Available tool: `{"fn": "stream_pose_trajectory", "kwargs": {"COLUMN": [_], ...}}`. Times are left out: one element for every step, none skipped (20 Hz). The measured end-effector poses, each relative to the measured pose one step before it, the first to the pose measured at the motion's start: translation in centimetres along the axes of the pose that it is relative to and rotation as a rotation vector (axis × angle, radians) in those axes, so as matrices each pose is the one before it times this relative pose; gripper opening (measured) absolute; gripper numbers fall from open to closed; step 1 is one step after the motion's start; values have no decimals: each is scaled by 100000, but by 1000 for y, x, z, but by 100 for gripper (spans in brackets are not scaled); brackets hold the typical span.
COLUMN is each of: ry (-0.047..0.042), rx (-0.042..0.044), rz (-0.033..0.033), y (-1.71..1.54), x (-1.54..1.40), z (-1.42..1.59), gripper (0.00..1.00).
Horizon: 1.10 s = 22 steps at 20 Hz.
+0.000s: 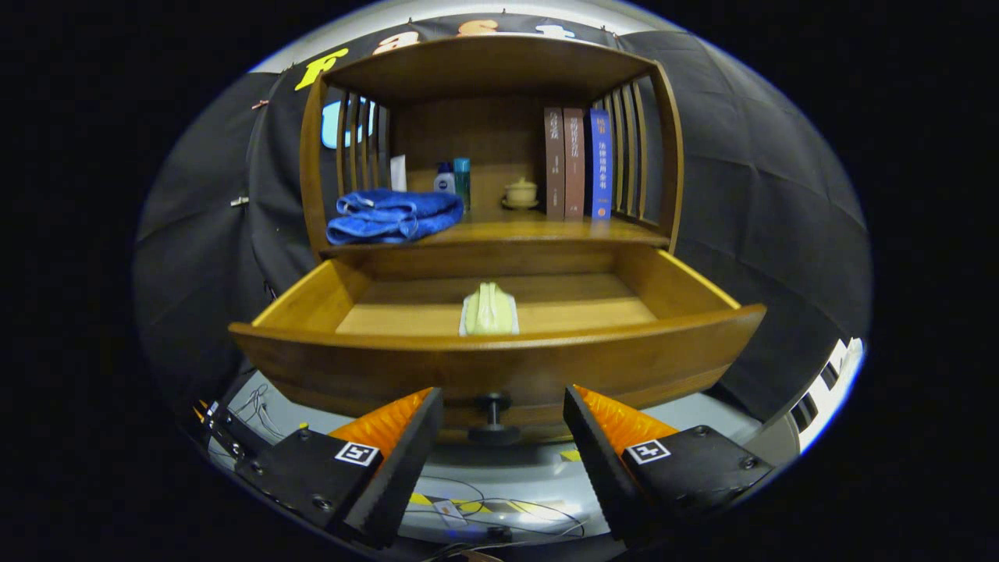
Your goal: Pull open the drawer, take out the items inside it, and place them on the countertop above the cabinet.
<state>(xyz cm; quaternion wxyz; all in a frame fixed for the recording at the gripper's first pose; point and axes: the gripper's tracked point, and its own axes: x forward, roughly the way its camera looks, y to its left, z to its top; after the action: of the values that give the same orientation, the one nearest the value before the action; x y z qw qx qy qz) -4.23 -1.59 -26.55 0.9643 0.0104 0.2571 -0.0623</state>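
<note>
from my remote seat, one wooden cabinet (488, 70) stands with its single drawer (499, 363) pulled open, the round knob (493, 417) in the gap between my fingers but untouched. the claw (503, 437) gapes wide and grips nothing. inside the drawer lies one item, a pale yellow-green packet (489, 310), at the middle just behind the front wall. on the bench (538, 230) above the drawer i count one folded blue towel (392, 215), two small bottles (453, 181), one white card (398, 172), one lidded cup on a saucer (520, 192) and three upright books (577, 162), two brown and one blue. their spines carry writing too small for me to read.
</note>
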Motion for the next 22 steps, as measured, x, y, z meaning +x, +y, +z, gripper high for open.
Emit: {"fn": "stream_pose_trajectory", "kwargs": {"ry": [-1406,-622,283,771,1090,1255,1037,420,801,1488,3208,3570,3256,3390,2888,2802,2888,3356,3857,3297,2479,2448], "rx": [-551,-620,-426,109,158,27,86,-83,-162,39,323,604,614,-72,-1004,-1384,-1019,-349,-135,634,971,563], "rz": [-103,274,784,764,613,385,294,510,-26,318,301,131,645,-491,-720,-977,-427,94,128,-200,-63,-428], "y": [-44,112,274,214,137,57,76,93,45,64,13,6,117,-36,-162,-35,85,187,175,-10,18,106], "x": [-62,146,478,724,819,944,919,909,993,1095,1131,1116,1135,1230,862,1143,939,951,836,830,732,841], "z": [1367,1284,905,873,807,816,794,889,722,518,202,73,126,-28,-16,-142,-223,-221,-446,-466,-91,-212], "gripper": [99,99,99,99,99,98,99,99,99,99,99,99,99,99,99,99,99,99,99,99,99,99]}}
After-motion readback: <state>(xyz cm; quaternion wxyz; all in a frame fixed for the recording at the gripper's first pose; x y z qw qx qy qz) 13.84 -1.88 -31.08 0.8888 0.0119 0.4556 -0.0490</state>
